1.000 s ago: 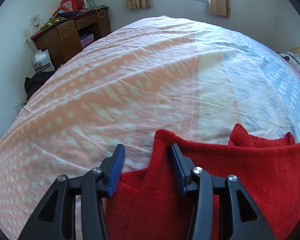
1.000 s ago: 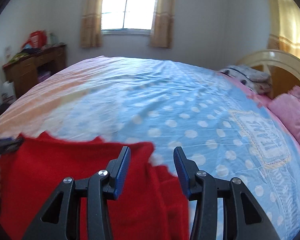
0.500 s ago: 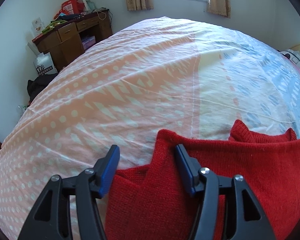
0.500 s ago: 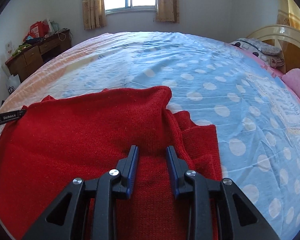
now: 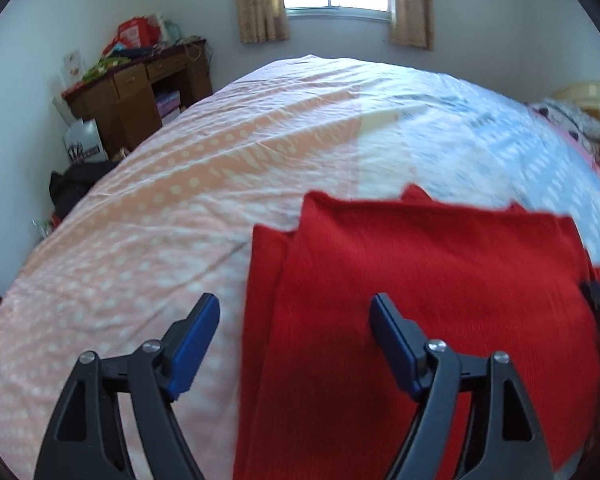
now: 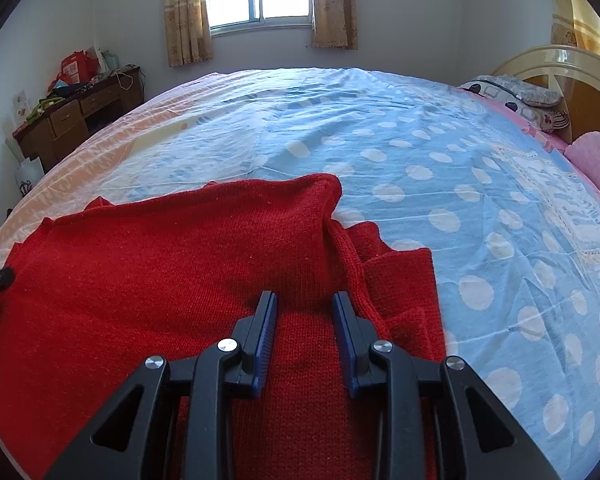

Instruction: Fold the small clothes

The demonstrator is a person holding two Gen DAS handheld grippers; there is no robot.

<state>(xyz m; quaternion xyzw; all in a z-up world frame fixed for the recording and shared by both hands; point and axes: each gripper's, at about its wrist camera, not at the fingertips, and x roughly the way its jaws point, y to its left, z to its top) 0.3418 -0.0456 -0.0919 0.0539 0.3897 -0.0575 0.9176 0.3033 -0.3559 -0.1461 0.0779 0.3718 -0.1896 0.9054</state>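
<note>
A red knitted garment [image 5: 432, 280] lies partly folded on the bed, with a folded layer on top and a sleeve edge showing at its left. It also shows in the right wrist view [image 6: 172, 276]. My left gripper [image 5: 296, 320] is open wide and empty, raised over the garment's left edge. My right gripper [image 6: 305, 312] is partly open, its blue pads [image 6: 269, 320] apart over the garment's right part, near a bunched sleeve [image 6: 396, 280]. No cloth is visibly pinched between them.
The bed sheet is peach with white dots on the left [image 5: 160, 208] and blue with white dots on the right [image 6: 460, 200]. A wooden desk [image 5: 140, 92] with clutter stands at the far left wall. Pillows [image 6: 516, 100] and a headboard are at the right.
My left gripper has opened wider and pulled back and up from the garment's corner. My right gripper has narrowed and moved in over the garment.
</note>
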